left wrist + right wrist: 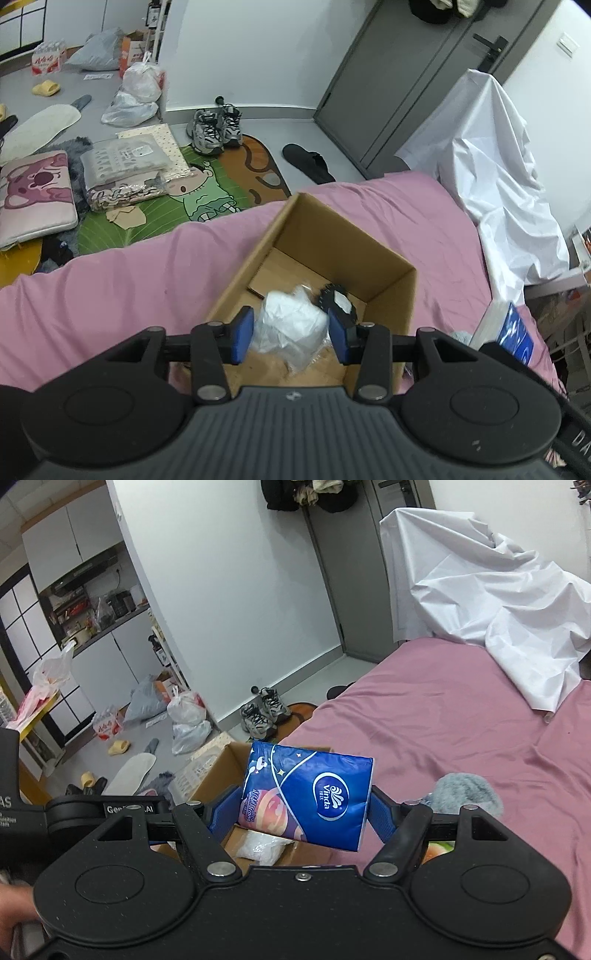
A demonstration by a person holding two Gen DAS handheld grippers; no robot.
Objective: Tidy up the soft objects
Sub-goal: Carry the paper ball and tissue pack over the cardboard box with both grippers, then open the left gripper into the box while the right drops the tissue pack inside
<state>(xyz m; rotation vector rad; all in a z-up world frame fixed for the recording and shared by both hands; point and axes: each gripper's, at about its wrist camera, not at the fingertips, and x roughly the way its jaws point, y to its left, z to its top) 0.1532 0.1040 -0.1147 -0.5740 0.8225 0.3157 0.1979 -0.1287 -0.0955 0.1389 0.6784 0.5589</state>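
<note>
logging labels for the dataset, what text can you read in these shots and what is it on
"Vinda": white logo on the blue tissue pack in the right gripper.
Pink lettering on the pack's side: too distorted to read.
Red characters on the water-bottle pack on the floor: too small to read.
Letters on the gripper bodies: cut off, only fragments.

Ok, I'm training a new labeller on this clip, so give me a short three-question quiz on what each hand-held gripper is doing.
1. True or false: the right hand-held gripper holds a blue tissue pack.
2. What does the left hand-held gripper hold? A) sneaker B) white plastic-wrapped bundle C) slipper
3. Fill in: the cardboard box sits on a pink ___.

Key: 1 true; 2 B; 3 bed.
</note>
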